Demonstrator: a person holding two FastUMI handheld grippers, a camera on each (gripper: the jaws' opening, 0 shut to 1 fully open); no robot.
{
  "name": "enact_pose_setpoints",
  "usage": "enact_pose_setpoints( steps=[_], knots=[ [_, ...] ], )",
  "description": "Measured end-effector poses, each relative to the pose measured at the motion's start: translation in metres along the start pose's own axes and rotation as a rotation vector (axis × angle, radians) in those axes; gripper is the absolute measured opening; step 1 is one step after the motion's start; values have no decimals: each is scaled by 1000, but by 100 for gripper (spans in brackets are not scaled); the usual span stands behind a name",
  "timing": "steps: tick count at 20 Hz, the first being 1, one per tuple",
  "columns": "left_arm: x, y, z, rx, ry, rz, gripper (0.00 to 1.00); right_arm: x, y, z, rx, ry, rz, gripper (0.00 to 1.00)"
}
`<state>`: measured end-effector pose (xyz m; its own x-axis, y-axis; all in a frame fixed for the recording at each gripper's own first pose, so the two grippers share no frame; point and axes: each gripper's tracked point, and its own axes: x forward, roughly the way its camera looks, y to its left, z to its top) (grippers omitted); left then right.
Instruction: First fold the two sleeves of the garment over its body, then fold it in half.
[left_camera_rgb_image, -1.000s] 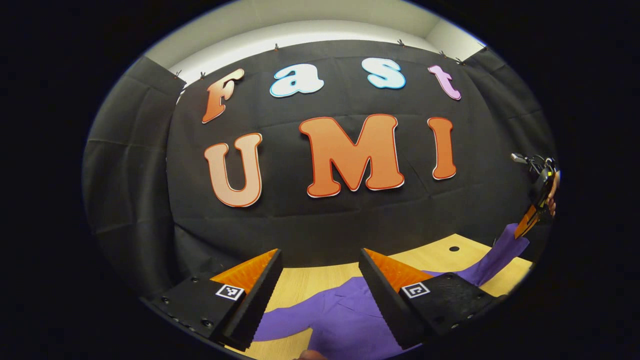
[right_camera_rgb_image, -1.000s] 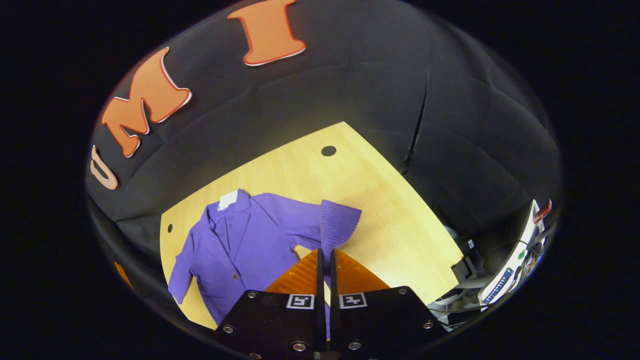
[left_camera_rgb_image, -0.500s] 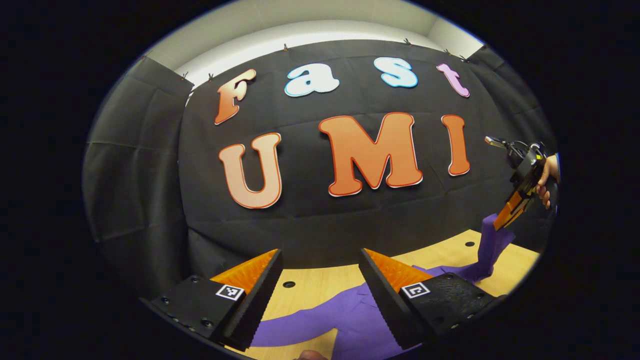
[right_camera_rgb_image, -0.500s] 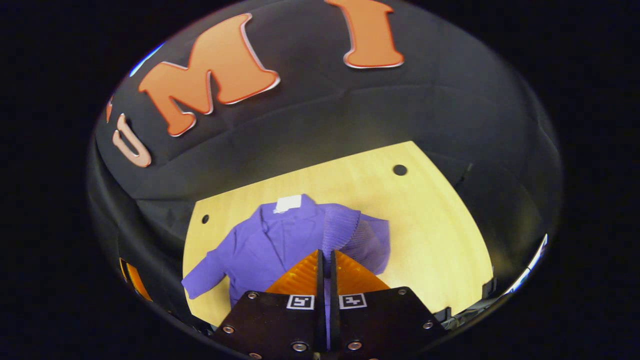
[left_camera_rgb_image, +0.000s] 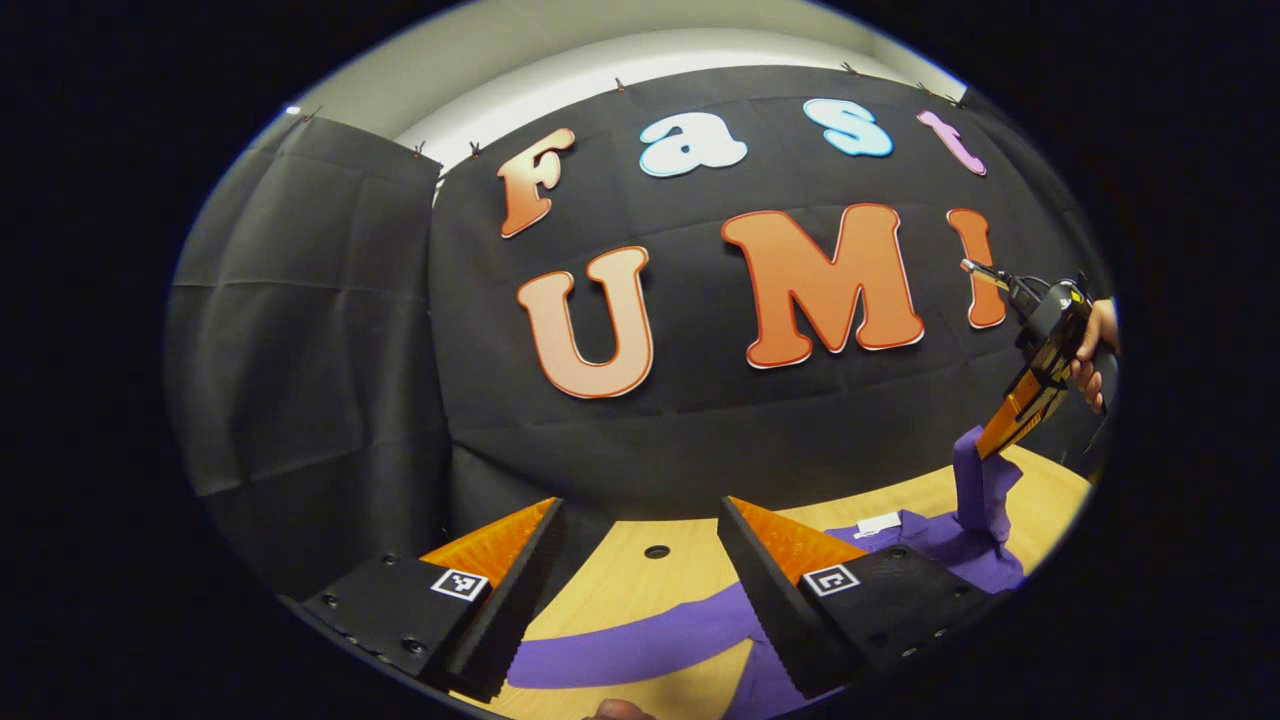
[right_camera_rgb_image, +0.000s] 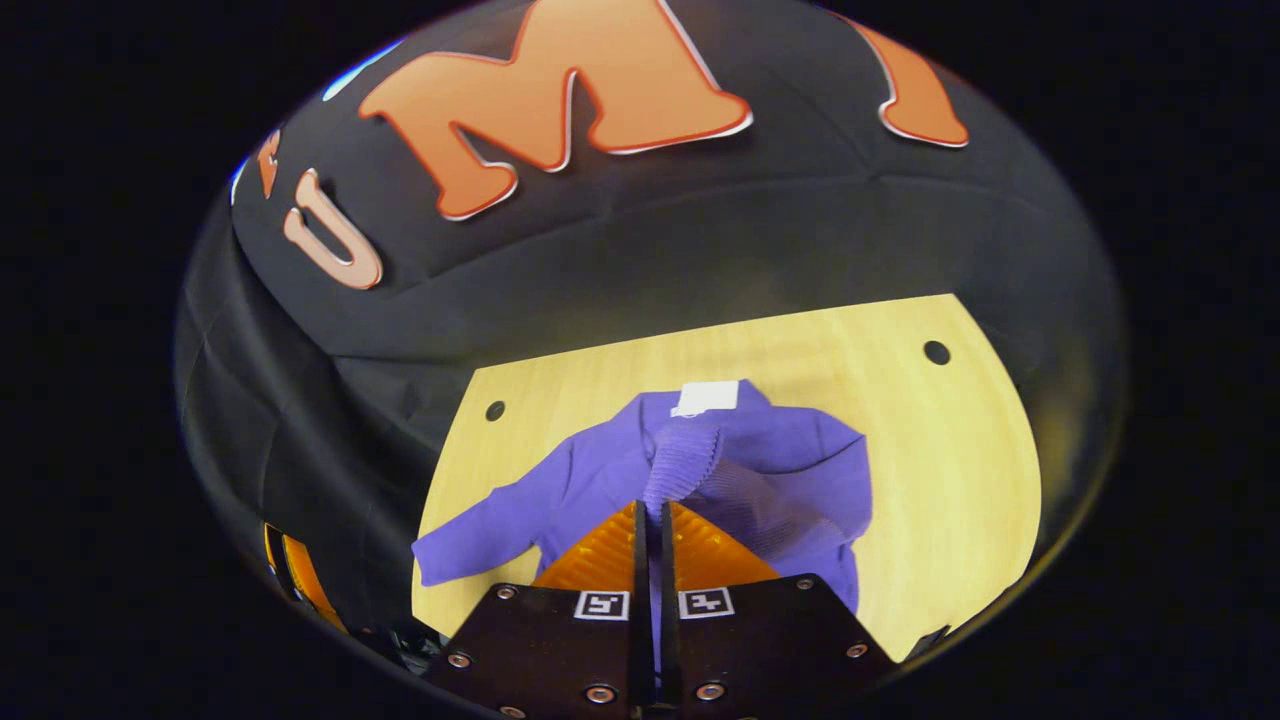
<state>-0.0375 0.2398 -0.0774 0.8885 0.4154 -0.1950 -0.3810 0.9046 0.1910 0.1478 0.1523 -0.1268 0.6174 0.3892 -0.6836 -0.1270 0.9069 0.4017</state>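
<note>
A purple jacket (right_camera_rgb_image: 790, 460) lies flat on the light wooden table (right_camera_rgb_image: 950, 450), its white neck label (right_camera_rgb_image: 706, 397) at the far side. My right gripper (right_camera_rgb_image: 651, 512) is shut on the cuff of one sleeve (right_camera_rgb_image: 683, 462) and holds it up over the jacket's body. In the left gripper view that same gripper (left_camera_rgb_image: 988, 447) hangs at the far right with the sleeve (left_camera_rgb_image: 978, 487) dangling from it. The other sleeve (right_camera_rgb_image: 480, 530) lies stretched out to the left on the table. My left gripper (left_camera_rgb_image: 640, 520) is open, hovering above that flat sleeve (left_camera_rgb_image: 640, 645).
The table has small round holes (right_camera_rgb_image: 937, 352) near its far corners (right_camera_rgb_image: 495, 410). Black cloth walls close in the booth behind and to the sides. A hand (left_camera_rgb_image: 1092, 345) holds the right gripper's handle. Bare wood lies to the right of the jacket.
My right gripper has carried the sleeve leftward, from beside the jacket to over its body. The left gripper view has swung left, with its fingers still open.
</note>
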Motion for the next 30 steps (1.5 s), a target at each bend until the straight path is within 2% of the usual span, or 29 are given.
enact_pose_setpoints(
  steps=[4,9,12,16,18,20,21,22,23,24,26,27,30],
  knots=[
    [2,23,-7,10,7,52,98,25,43,-13,-50,13,60,3],
    [4,35,-20,4,30,78,98,59,73,-18,-125,-23,48,5],
    [7,40,-25,2,44,88,98,72,99,-20,-126,-24,91,5],
    [12,51,-33,6,58,110,98,70,116,-23,-171,-41,114,6],
    [17,56,-39,5,69,112,98,63,114,-18,-187,-72,108,10],
    [24,59,-50,-2,96,104,98,50,107,-7,-223,-138,93,28],
    [28,61,-56,-7,109,104,98,40,105,0,-240,-177,92,41],
    [33,63,-61,-13,126,98,98,30,100,5,-259,-214,86,38],
    [37,62,-68,-16,145,88,98,19,96,10,-278,-250,76,58],
    [43,62,-74,-18,166,83,98,10,90,16,-295,-290,64,54],
    [51,67,-92,-43,218,87,98,-14,83,28,-329,-377,42,78],
    [54,72,-102,-63,251,97,98,-27,77,34,-339,-418,26,84],
    [65,85,-130,-124,340,106,98,-61,61,46,-347,-522,-4,92]
  ],
)
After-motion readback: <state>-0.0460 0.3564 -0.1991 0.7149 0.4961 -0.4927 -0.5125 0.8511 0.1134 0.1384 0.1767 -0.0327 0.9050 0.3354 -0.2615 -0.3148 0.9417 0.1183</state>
